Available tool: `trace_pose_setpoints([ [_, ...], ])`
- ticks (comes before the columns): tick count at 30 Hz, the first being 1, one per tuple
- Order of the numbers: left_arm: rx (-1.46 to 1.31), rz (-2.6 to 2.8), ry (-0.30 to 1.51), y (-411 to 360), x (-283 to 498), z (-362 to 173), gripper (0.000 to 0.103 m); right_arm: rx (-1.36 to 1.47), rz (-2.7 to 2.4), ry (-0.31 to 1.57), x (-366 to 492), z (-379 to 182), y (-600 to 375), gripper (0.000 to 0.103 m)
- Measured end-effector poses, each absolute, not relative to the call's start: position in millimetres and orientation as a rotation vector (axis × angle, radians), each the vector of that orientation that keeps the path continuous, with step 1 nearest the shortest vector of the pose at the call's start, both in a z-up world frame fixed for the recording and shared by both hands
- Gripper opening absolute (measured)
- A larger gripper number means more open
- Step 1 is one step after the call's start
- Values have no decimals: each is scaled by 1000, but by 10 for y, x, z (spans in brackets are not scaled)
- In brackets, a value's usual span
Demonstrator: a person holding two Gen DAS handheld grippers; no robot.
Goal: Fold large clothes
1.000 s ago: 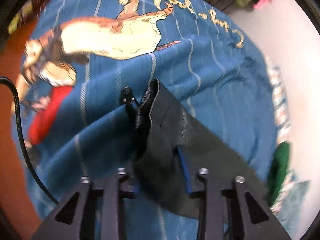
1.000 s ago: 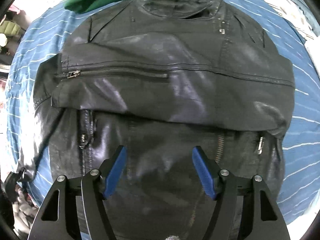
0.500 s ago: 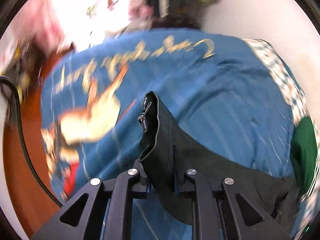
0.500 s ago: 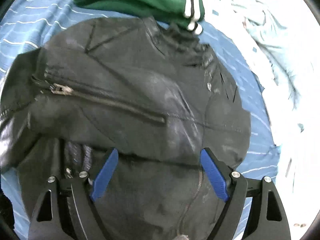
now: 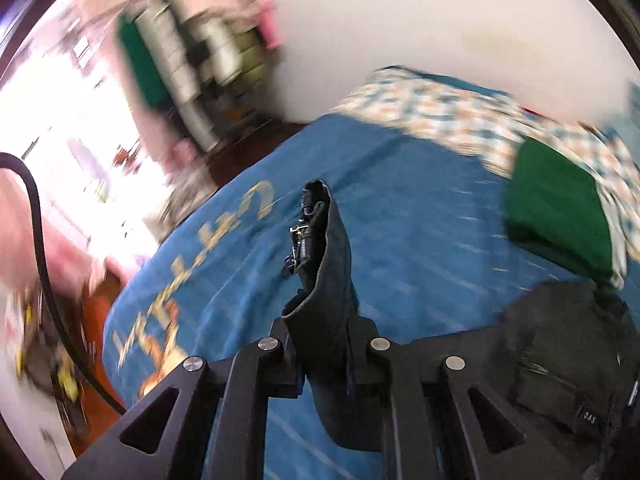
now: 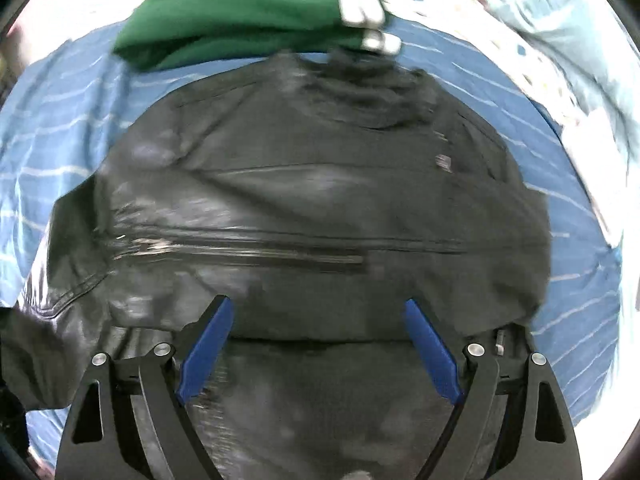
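A black leather jacket point(image 6: 320, 208) lies spread on a blue striped bedspread point(image 6: 60, 128), one sleeve folded across its front. My left gripper point(image 5: 326, 344) is shut on the jacket's sleeve cuff point(image 5: 324, 248), which sticks up between the jaws with its zipper pull showing, lifted above the bedspread point(image 5: 400, 232). The jacket's body point(image 5: 568, 344) lies at the lower right in the left wrist view. My right gripper point(image 6: 316, 344) is open and empty, its blue pads point(image 6: 208, 344) hovering over the jacket's lower front.
A folded green garment point(image 6: 240, 8) with white stripes lies just beyond the jacket's collar; it also shows in the left wrist view point(image 5: 560, 208). A patterned pillow or sheet point(image 5: 440, 112) lies by the white wall. A shelf point(image 5: 192, 80) and a cable point(image 5: 40, 240) are at the left.
My left gripper has closed on the sleeve cuff, lifted it and swung toward the head of the bed. My right gripper has opened wider and shifted over the jacket.
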State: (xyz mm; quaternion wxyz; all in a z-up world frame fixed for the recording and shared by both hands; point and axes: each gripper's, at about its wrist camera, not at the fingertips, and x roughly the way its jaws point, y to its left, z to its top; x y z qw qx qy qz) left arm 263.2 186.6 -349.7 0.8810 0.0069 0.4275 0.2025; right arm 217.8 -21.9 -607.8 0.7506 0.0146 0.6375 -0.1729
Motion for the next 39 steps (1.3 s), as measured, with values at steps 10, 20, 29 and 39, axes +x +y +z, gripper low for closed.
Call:
trace_pose_setpoints([
  [10, 34, -58, 961, -795, 3244, -3740, 9, 231, -608, 1449, 1415, -5971, -2224, 89],
  [20, 212, -346, 1225, -2886, 3139, -5007, 17, 422, -745, 1506, 566, -6131, -3725, 89],
  [29, 83, -334, 1246, -2750, 3117, -4792, 96, 661, -555, 1441, 496, -5967, -4080, 89],
  [39, 31, 26, 1291, -1135, 2703, -4487, 96, 891, -118, 1355, 1423, -5924, -3630, 45],
])
